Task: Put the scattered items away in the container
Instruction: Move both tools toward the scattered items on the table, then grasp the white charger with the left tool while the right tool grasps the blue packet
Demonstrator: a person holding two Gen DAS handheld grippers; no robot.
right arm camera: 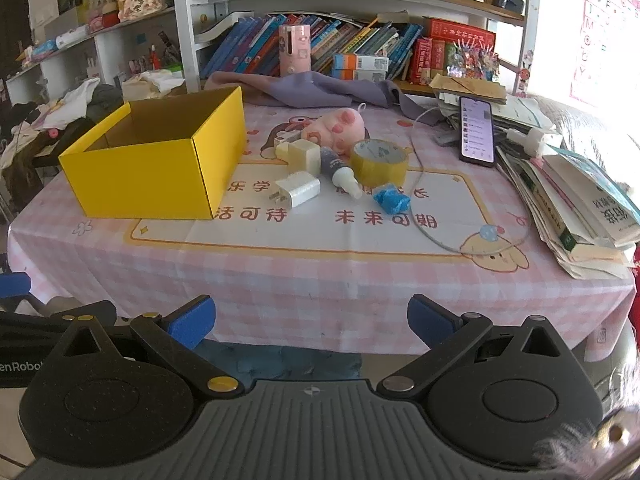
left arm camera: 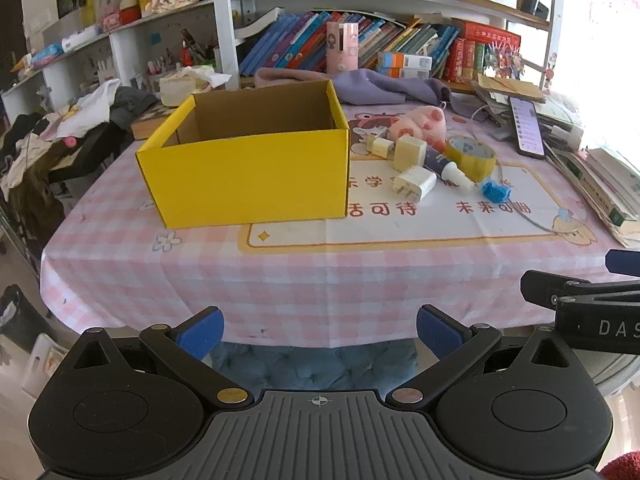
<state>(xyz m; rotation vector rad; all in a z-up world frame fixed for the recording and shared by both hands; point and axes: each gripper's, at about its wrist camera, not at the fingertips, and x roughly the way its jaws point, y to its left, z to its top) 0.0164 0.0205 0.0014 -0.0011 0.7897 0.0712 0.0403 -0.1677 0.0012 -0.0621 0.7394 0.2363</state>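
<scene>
Blue ribbed fingers (left arm camera: 200,332) of the left gripper (left arm camera: 320,332) and right gripper (right arm camera: 311,322) spread wide, empty, near the table edge; far off, the boxy yellow cardboard container (left arm camera: 248,178), glossy tape roll (right arm camera: 379,162).

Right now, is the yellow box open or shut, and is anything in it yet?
Open: the yellow box has no lid on top, and its bare brown inner walls show. Its floor is hidden in both views, so contents cannot be told.

White bookshelves (left arm camera: 360,32) crammed with books behind pink-checked tablecloth (right arm camera: 320,288); bright daylight from right; clothes heap (left arm camera: 60,128) left.
</scene>
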